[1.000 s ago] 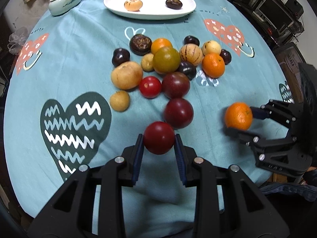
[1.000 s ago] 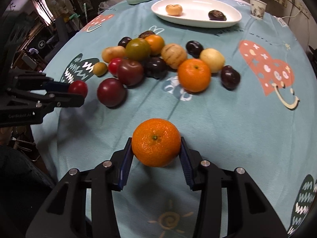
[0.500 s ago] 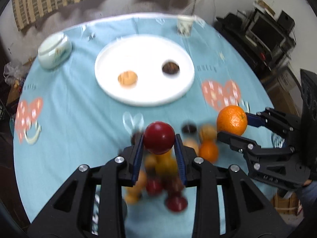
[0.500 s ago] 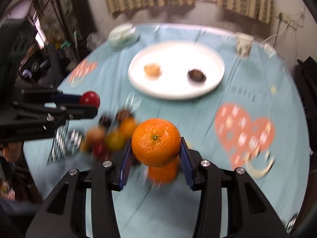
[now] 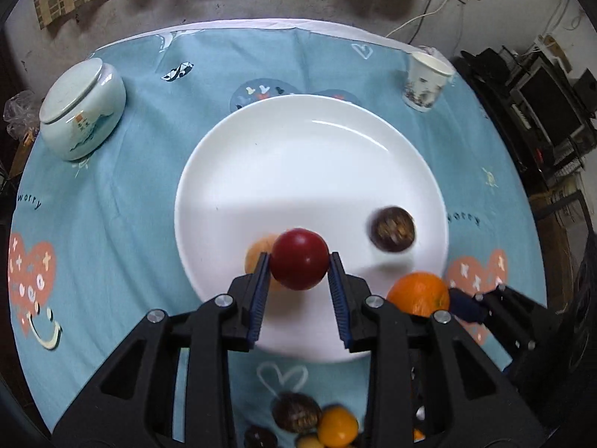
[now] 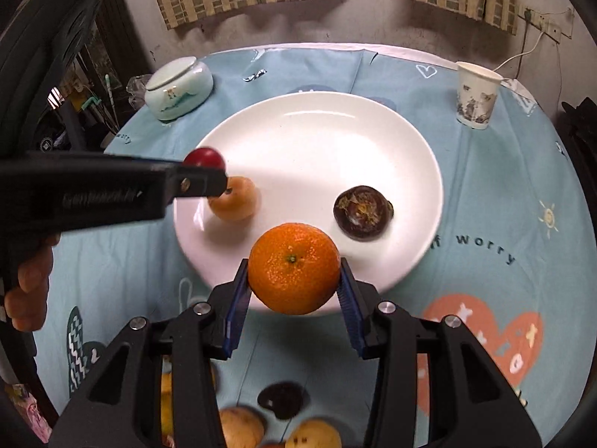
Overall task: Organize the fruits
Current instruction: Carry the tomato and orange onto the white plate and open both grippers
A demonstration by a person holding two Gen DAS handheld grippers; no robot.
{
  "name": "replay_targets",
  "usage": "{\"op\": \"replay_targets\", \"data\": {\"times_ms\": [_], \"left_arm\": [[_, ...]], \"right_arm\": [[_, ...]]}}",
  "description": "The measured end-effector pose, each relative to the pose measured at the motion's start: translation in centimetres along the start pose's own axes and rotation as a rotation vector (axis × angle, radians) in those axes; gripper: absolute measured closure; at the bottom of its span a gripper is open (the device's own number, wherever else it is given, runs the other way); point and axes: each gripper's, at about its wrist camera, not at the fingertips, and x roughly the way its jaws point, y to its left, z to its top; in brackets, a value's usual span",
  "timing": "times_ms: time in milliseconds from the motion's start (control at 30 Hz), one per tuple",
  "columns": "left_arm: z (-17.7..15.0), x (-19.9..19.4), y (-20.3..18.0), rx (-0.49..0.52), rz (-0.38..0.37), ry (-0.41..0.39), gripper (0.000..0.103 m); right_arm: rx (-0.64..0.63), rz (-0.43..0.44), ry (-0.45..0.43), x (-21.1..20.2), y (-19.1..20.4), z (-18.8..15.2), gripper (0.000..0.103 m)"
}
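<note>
Blue cloth printed with hearts covers the round table, where a broad white plate lies at the centre. Two gripper tools hover above its near side, each with its jaws clamped on a fruit. The right gripper holds a bright orange over the plate's near rim, while the left gripper pinches a smaller dark red fruit over the plate's left part — almost directly above a tan fruit already resting there. A wrinkled dark brown fruit sits on the plate's right half, well apart from the tan one. Beyond the plate stand a pale lidded ceramic jar on the left and a patterned paper cup on the right. More fruit — brown, orange, yellowish — lies blurred on the cloth beneath the tools.
</note>
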Motion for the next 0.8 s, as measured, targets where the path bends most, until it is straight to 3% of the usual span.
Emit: {"op": "replay_targets", "data": {"times_ms": [100,133,167,200,233,433,533,800], "left_arm": [[1.2,2.0,0.0,0.001,0.026,0.029,0.062],[1.2,2.3,0.0,0.003,0.028,0.03,0.048],[1.2,2.5,-0.1,0.006,0.034,0.025,0.044],[1.2,2.6,-0.1,0.008,0.035,0.022,0.044],[1.1,2.6,0.0,0.009,0.032,0.023,0.044],[-0.1,1.7,0.5,-0.002,0.062,0.002,0.044],[-1.6,0.1,0.2,0.029,0.1,-0.044,0.032],[-8.7,-5.6,-0.9,0.121,0.082,-0.131,0.024]], "right_arm": [[-0.029,-0.059,0.027,1.6,0.1,0.5,0.056],[-0.043,-0.07,0.03,2.0,0.1,0.6,0.054],[-0.049,-0.069,0.024,2.0,0.0,0.7,0.05],[-0.038,-0.071,0.003,1.7,-0.2,0.7,0.034],[-0.03,-0.065,-0.02,1.3,-0.4,0.7,0.029],[0.019,-0.047,-0.028,-0.5,-1.5,0.3,0.029],[0.021,-0.043,-0.03,-1.8,-1.4,-0.6,0.029],[0.014,0.007,-0.06,-6.8,-0.1,-8.2,0.029]]}}
